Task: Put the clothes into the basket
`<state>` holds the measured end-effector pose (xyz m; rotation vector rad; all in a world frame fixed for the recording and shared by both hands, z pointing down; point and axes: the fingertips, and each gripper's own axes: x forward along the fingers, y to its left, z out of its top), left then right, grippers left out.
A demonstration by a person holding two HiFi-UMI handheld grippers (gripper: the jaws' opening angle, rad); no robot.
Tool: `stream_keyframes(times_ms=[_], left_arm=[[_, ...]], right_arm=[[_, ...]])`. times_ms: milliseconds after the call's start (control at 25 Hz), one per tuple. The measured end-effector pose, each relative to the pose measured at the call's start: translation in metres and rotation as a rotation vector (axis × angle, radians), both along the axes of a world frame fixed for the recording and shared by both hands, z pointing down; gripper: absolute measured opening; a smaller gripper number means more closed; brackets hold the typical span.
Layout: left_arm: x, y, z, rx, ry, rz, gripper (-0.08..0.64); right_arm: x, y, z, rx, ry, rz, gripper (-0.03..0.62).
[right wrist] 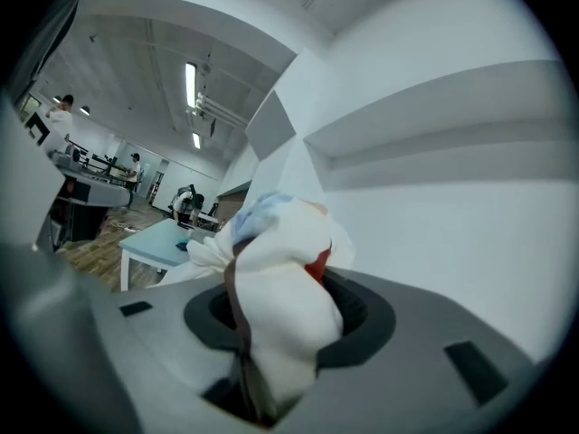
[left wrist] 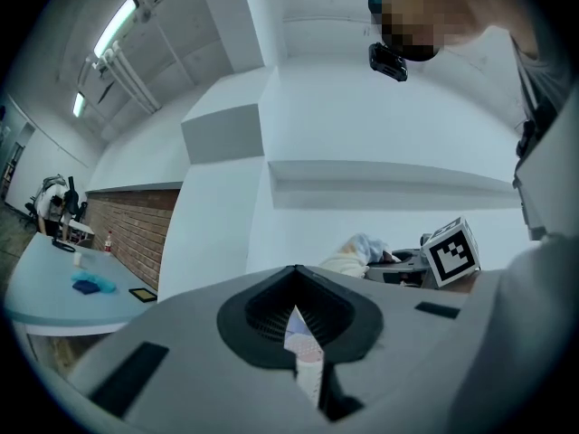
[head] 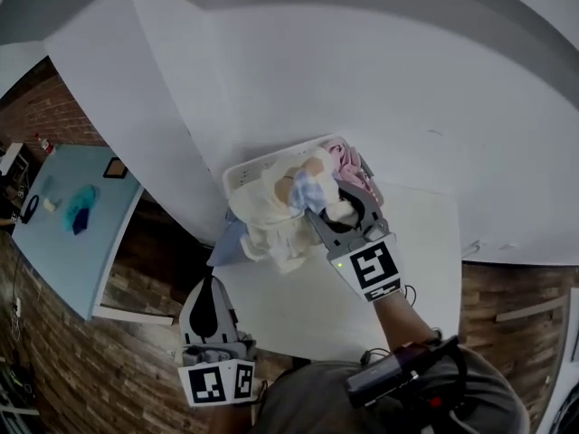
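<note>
Clothes: right gripper [head: 327, 204] grips one bundle [head: 270, 222], left gripper [head: 210, 286] one strip [left wrist: 304, 351].

A pale blue table [head: 81, 265] stands at the left beside a brick wall [head: 50, 116]. On it lie a crumpled blue item [head: 80, 208] and, near its far corner, a dark flat rectangle [head: 115, 167]. Strip lights [left wrist: 118, 27] run along the ceiling. People [right wrist: 61, 108] stand among desks in the background.

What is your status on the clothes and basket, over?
Right gripper shut on cream cloth bundle over white plastic basket. Left gripper shut on thin pale strip. Nothing in the way.
</note>
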<state>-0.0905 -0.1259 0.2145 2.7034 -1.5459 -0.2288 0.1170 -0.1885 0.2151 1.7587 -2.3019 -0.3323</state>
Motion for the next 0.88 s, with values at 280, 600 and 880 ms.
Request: stream_keyframes(times_ms=[280, 600, 880], left_arm=[[0.027, -0.014, 0.007, -0.035, -0.012, 0.029, 0.008], [0.047, -0.008, 0.029, -0.095, -0.035, 0.027, 0.008], [0.054, 0.013, 0.016, -0.062, -0.027, 0.046, 0.008]], right_arm=[[0.041, -0.014, 0.063, -0.235, 0.027, 0.064, 0.223], [0.06, -0.012, 0.089, -0.36, -0.001, 0.013, 0.373], [0.08, 0.02, 0.063, -0.28, -0.001, 0.076, 0.368]])
